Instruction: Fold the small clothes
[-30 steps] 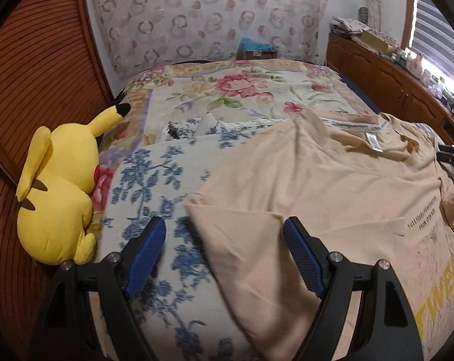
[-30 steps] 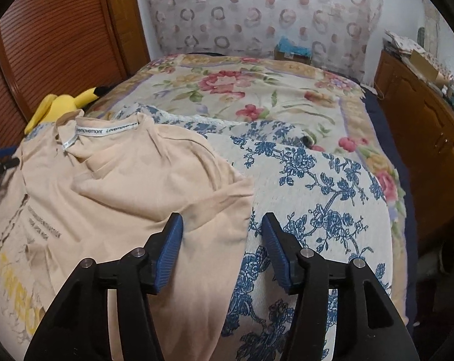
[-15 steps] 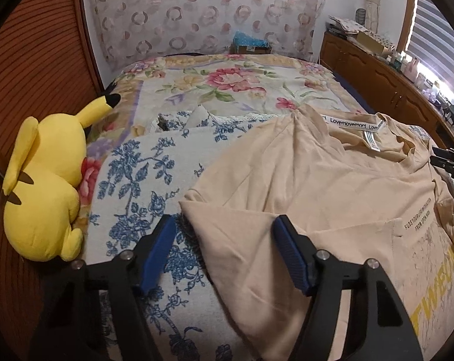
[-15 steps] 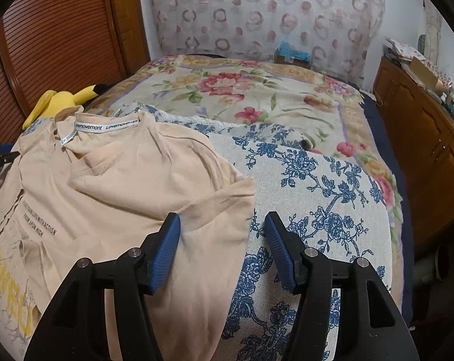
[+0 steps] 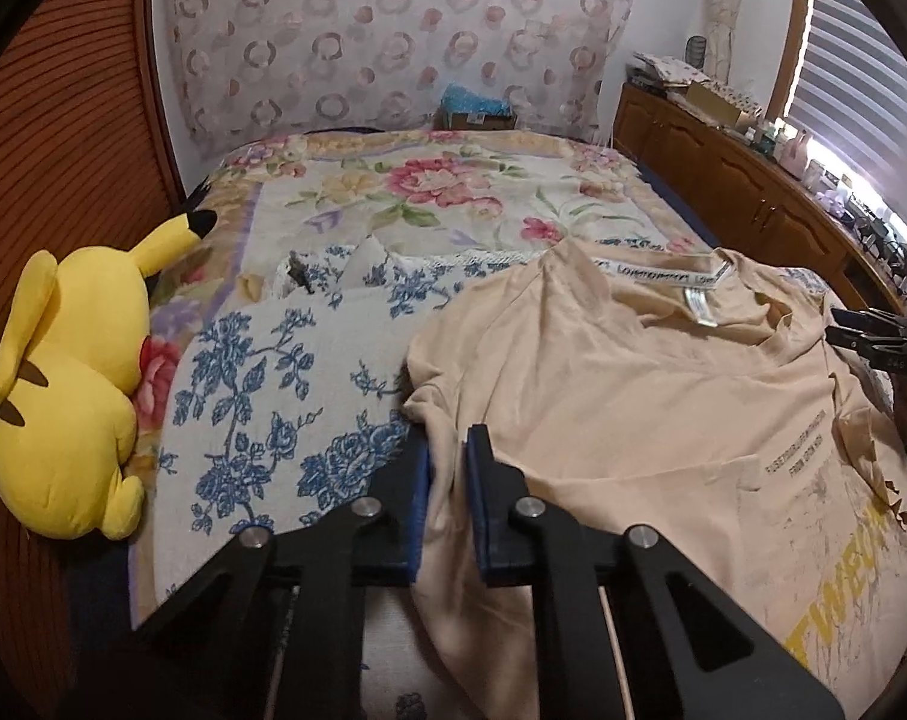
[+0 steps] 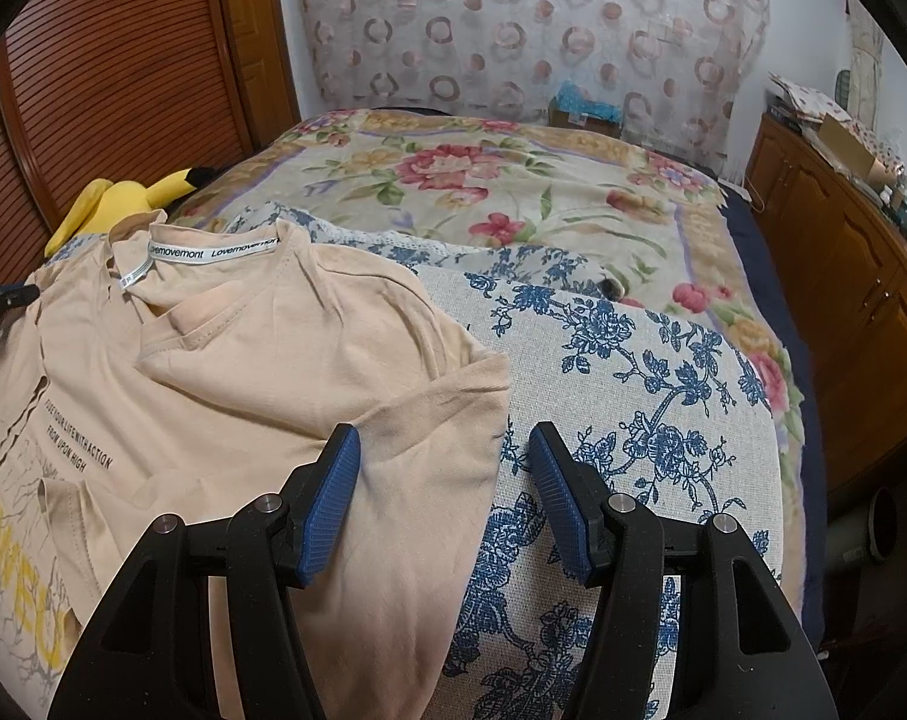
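Now clamped: left gripper (image 5: 447, 480), wide apart a second ago and half a second ago, has narrowed onto the left sleeve (image 5: 438, 414) of the beige T-shirt (image 5: 633, 408), with a ridge of cloth pinched up between the blue pads (image 5: 420, 516). Means the first grasp of the fold looks made on that side.

Not so on the other side. Right gripper (image 6: 444, 498) still spread wide, straddling the hem of the right sleeve (image 6: 447, 414), left pad over the cloth, right pad over the blue-flowered spread (image 6: 633, 396). Little shift there across the second apart from a slight drawing back; no cloth between the pads yet.

Shirt itself lying face up on the bed (image 5: 453, 192), collar (image 6: 213, 252) toward the headboard end, printed lettering toward the near end, rumpled at the neckline and along the far shoulder. Yellow plush toy (image 5: 69, 396) well apart at the bed's left edge, clear of the fabric.

Probably next: closing the right side on its sleeve so both can be carried inward together. Worth watching: thin knit bunching or slipping from the left pinch if pulled before the right side has hold, dragging the body askew.
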